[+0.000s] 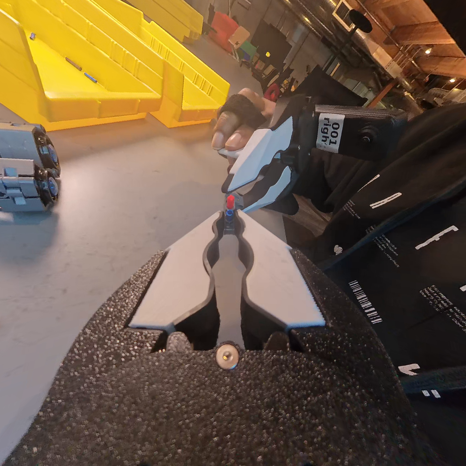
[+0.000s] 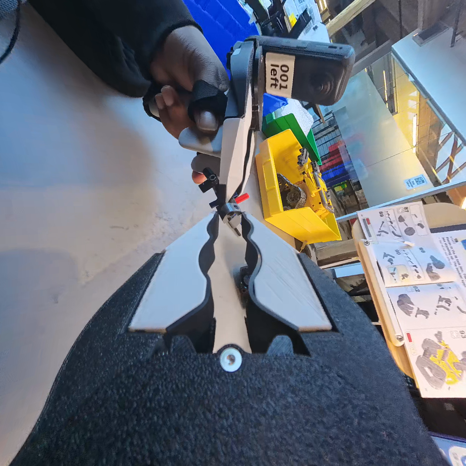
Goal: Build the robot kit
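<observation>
My left gripper (image 1: 229,213) is shut on a small black building-toy piece (image 1: 229,225) that carries a blue pin (image 1: 229,213) and a red axle (image 1: 229,201) at its tip. My right gripper (image 2: 229,214) is shut on a grey connector piece (image 2: 230,210). The two grippers meet tip to tip above the grey table (image 1: 121,191), and the held pieces touch. The right gripper (image 1: 237,200) comes in from the upper right in the left wrist view. The left gripper (image 2: 232,198) comes down from above in the right wrist view, with black cross parts (image 2: 210,180) sticking out beside it.
Yellow bins (image 1: 106,83) stand at the back left, with a grey wheeled model (image 1: 27,169) at the left edge. A yellow bin holding a tracked model (image 2: 295,191) and an open instruction booklet (image 2: 416,290) lie to the right. The person's dark garment (image 1: 403,277) fills the right side. Both grippers' tips are close together, under 4 cm apart.
</observation>
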{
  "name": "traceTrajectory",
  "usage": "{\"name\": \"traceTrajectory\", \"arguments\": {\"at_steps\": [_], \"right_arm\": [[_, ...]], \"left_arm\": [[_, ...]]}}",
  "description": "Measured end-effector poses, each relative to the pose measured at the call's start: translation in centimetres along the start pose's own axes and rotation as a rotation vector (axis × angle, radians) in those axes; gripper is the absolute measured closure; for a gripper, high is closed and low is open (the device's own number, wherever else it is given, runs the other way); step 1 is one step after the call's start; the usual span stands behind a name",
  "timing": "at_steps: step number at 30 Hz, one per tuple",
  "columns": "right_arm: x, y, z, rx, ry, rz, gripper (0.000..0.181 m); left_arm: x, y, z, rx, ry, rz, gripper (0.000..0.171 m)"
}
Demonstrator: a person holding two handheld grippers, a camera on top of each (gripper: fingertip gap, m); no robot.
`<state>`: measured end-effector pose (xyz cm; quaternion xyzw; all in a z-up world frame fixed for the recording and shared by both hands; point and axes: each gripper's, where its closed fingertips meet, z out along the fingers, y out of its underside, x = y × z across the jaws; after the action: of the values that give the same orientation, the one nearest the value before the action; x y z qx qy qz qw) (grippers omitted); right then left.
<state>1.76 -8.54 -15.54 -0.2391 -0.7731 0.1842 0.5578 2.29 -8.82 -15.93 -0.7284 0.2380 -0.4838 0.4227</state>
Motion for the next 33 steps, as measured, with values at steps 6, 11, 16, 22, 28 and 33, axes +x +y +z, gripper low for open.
{"name": "traceTrajectory", "arguments": {"at_steps": [6, 11, 16, 22, 28, 33], "right_arm": [[-0.1, -1.2, -0.6, 0.075, -0.070, 0.056, 0.160], [-0.7, -2.3, -1.0, 0.146, -0.218, 0.080, 0.138], [-0.5, -2.2, -0.6, 0.162, -0.285, 0.082, 0.131], [-0.1, -1.4, -0.5, 0.186, -0.310, 0.072, 0.132], [-0.3, -3.8, -1.1, 0.253, -0.319, -0.040, 0.138], [0.4, -4.9, -1.6, 0.288, -0.268, -0.045, 0.152]], "left_arm": [[1.0, 0.0, -0.2, -0.023, 0.053, 0.009, 0.165], [2.0, 0.2, 0.0, -0.077, 0.099, 0.023, 0.165], [2.2, 0.1, 0.0, -0.104, 0.107, 0.041, 0.165], [3.1, 0.1, 0.1, -0.155, 0.138, 0.100, 0.165], [4.8, -0.5, 0.3, -0.202, 0.220, 0.139, 0.165], [5.3, -1.3, 0.1, -0.180, 0.249, 0.115, 0.165]]}}
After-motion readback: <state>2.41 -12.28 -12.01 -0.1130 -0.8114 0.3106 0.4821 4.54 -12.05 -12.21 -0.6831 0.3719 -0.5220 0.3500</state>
